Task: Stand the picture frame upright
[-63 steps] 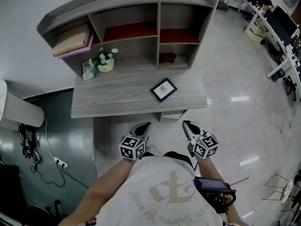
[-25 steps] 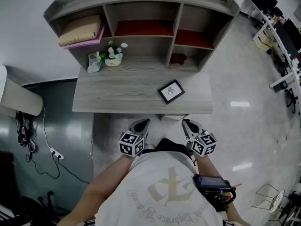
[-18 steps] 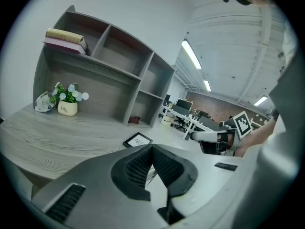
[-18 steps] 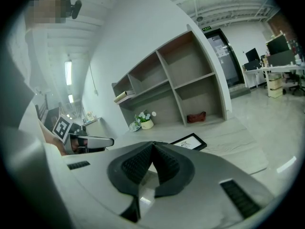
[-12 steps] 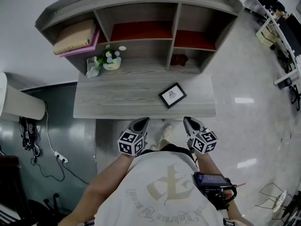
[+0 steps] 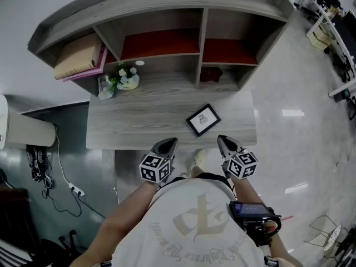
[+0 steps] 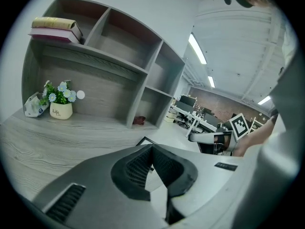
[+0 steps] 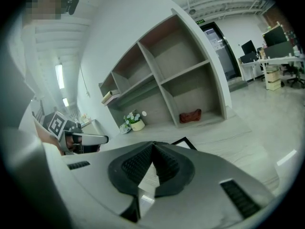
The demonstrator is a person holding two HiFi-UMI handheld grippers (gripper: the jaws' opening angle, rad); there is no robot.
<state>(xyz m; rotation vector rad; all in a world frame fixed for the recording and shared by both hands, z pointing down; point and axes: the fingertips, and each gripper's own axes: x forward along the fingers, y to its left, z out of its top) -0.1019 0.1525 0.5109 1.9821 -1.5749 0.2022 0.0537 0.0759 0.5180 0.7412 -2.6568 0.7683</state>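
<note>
A black picture frame lies flat on the grey wooden desk, near the front edge, right of the middle. Its corner peeks past the jaws as the frame in the left gripper view and the frame in the right gripper view. My left gripper hovers at the desk's front edge, left of the frame, shut and empty. My right gripper hangs just in front of the frame, also shut with nothing in it.
A shelf unit rises at the back of the desk. A small flower pot and a packet stand at the back left, a dark red object in the lower right cubby, a folded cloth on the upper left shelf. Office desks stand at far right.
Both grippers have come closer to the desk's front edge, staying shut. The frame has not moved on the desk.
</note>
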